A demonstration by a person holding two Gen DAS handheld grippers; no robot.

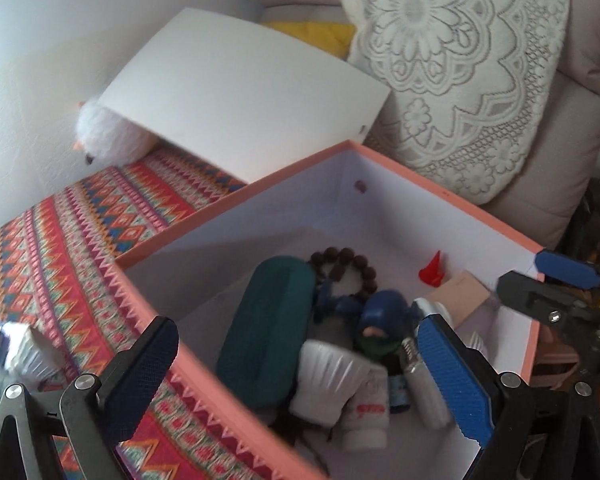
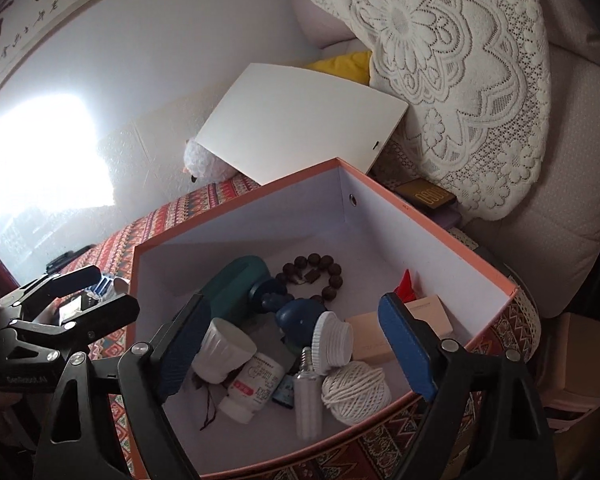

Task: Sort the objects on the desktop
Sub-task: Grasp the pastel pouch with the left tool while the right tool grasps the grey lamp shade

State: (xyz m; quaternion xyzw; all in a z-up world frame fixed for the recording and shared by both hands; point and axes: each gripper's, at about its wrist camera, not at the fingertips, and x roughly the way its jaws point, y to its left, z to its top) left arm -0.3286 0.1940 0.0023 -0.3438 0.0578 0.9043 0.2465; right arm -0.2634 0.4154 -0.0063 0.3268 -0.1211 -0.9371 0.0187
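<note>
A salmon box (image 1: pixel 420 216) (image 2: pixel 400 240) with white inner walls stands on the patterned tablecloth (image 1: pixel 68 248). In it lie a teal case (image 1: pixel 272 332) (image 2: pixel 232 292), a bead bracelet (image 1: pixel 348 264) (image 2: pixel 312 272), a blue figure (image 1: pixel 380 312) (image 2: pixel 300 316), a white cup (image 2: pixel 220 352), a pill bottle (image 2: pixel 252 384), a bulb (image 2: pixel 308 400), a twine ball (image 2: pixel 356 388), a red cone (image 1: pixel 432 272) and a beige block (image 2: pixel 380 336). My left gripper (image 1: pixel 300 380) straddles the box's near left wall, open and empty. My right gripper (image 2: pixel 296 352) hovers open over the contents, holding nothing.
A white board (image 1: pixel 240 92) (image 2: pixel 304 120) leans behind the box over a white plush toy (image 1: pixel 108 136). A lace-covered sofa cushion (image 1: pixel 460 60) rises at the back right. Small striped items (image 1: pixel 4 344) lie on the cloth left of the box.
</note>
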